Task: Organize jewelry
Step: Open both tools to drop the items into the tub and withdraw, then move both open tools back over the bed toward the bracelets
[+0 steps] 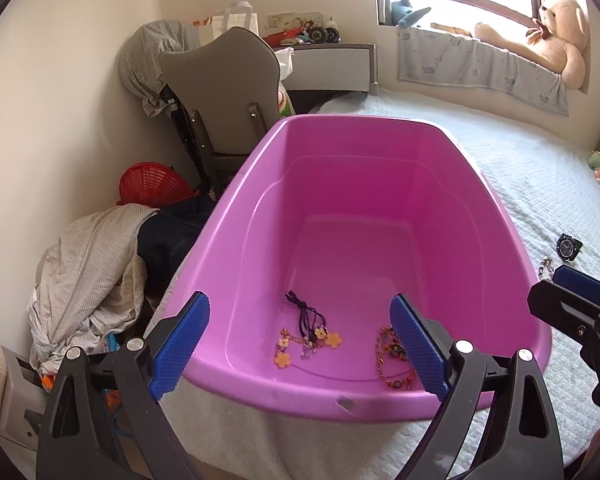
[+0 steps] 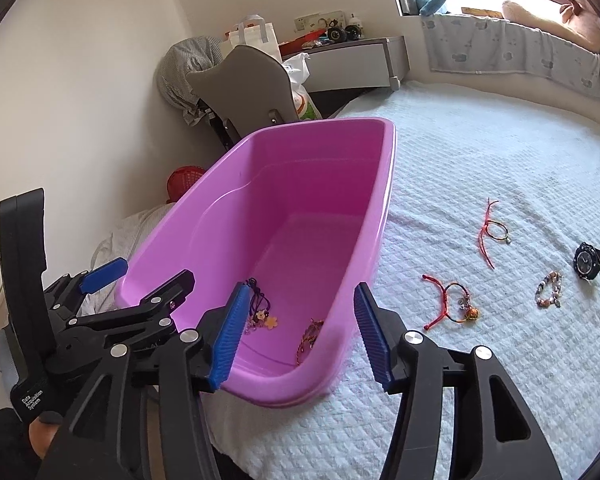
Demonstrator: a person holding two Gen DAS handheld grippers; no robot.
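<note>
A pink plastic tub (image 1: 236,240) (image 2: 380,216) stands on the white bedspread. In it lie a black-cord flower necklace (image 1: 308,330) (image 2: 260,314) and a braided orange-red bracelet (image 1: 388,360) (image 2: 309,336). My left gripper (image 1: 300,346) is open and empty above the tub's near rim. My right gripper (image 2: 298,334) is open and empty over the tub's near right corner. On the bed right of the tub lie a red cord bracelet with charms (image 2: 452,304), a thin red string bracelet (image 2: 492,232), a beaded bracelet (image 2: 548,290) and a black watch (image 2: 588,262) (image 1: 568,246).
A grey chair (image 1: 224,92) draped with clothes, a red basket (image 1: 152,188) and a heap of laundry (image 1: 88,280) stand left of the bed. A nightstand (image 2: 360,60) is at the back. Plush toys sit on the window ledge (image 1: 540,40).
</note>
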